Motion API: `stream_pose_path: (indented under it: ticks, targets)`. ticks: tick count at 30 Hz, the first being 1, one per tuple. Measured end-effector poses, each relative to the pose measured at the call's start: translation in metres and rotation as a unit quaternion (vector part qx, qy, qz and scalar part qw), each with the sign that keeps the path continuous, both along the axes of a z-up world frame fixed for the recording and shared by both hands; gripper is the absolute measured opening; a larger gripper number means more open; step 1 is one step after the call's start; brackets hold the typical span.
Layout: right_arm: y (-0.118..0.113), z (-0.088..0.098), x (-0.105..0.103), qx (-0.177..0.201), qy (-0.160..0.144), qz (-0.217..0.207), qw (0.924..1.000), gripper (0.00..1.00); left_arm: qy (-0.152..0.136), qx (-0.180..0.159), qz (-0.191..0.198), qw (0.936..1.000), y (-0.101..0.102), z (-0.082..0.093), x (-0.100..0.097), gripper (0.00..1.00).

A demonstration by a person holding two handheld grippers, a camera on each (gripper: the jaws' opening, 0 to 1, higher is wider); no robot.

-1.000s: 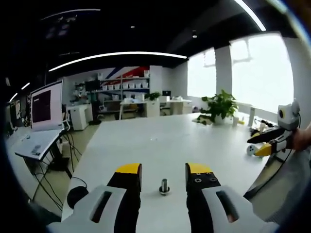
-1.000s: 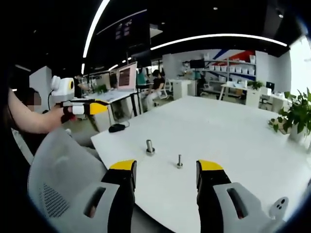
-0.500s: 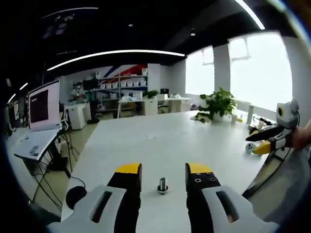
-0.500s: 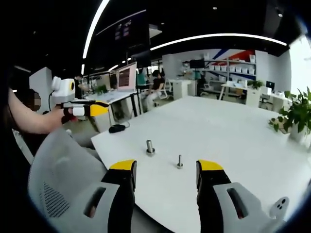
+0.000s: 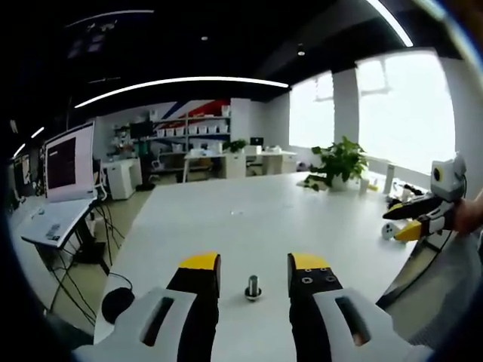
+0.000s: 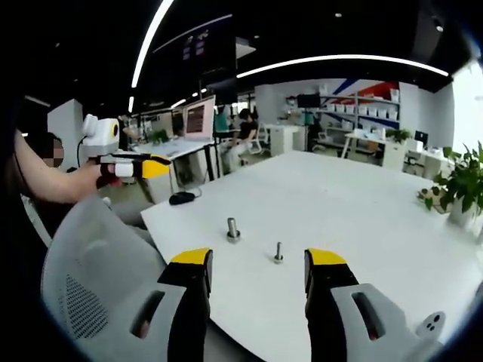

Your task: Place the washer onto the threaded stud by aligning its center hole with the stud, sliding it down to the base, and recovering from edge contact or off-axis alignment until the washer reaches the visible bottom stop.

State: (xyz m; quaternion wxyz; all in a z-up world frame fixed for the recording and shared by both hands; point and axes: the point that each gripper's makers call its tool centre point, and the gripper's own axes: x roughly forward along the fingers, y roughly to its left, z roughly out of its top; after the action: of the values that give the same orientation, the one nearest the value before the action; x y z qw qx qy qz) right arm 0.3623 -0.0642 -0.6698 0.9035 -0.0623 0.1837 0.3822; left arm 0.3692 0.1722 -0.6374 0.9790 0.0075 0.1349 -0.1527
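On the white tabletop [image 5: 249,219], in the left gripper view, a short thick stud with a washer-like ring at its base [image 5: 253,287] stands upright between the two yellow-tipped jaws of the left tongs [image 5: 253,265], touching neither. Left tongs spread wide, holding nothing. At the right edge of that view the right tongs [image 5: 411,219] hang off the tabletop's far side, a hand [image 5: 469,214] behind them; whether their tips are apart can't be told from here. A potted plant [image 5: 339,162] sits at the far end of the tabletop.

In the right gripper view, the right tongs [image 6: 256,260] are spread, nothing between them. Same thick stud [image 6: 233,228] stands near the tabletop's [image 6: 339,204] near edge; a thinner stud [image 6: 278,253] stands just right of it, apart, also upright. Can't tell whether a loose washer lies at either base — too small. Left tongs [image 6: 139,167] show at left, held off the tabletop edge by an arm [image 6: 53,185]. Grey mesh chair back [image 6: 98,264] in the lower left. Black mouse [image 6: 181,198] on the tabletop's left corner.
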Motion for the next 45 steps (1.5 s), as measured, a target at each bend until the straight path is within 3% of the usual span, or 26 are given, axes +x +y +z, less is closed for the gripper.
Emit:
stream_pose_path:
  ticks: [35,45]
  targets:
    - [-0.0042,0.0009,0.0020,0.002,-0.003,-0.009,1.0000,0.50,-0.004,0.006,0.003,1.0000,0.0012,0.0011,-0.0009,0.33]
    - [-0.0048,0.0014,0.0033,0.006,-0.004,-0.010,0.9999,0.50,0.010,0.011,-0.002,0.9999,-0.0008,-0.0048,-0.0017,0.33]
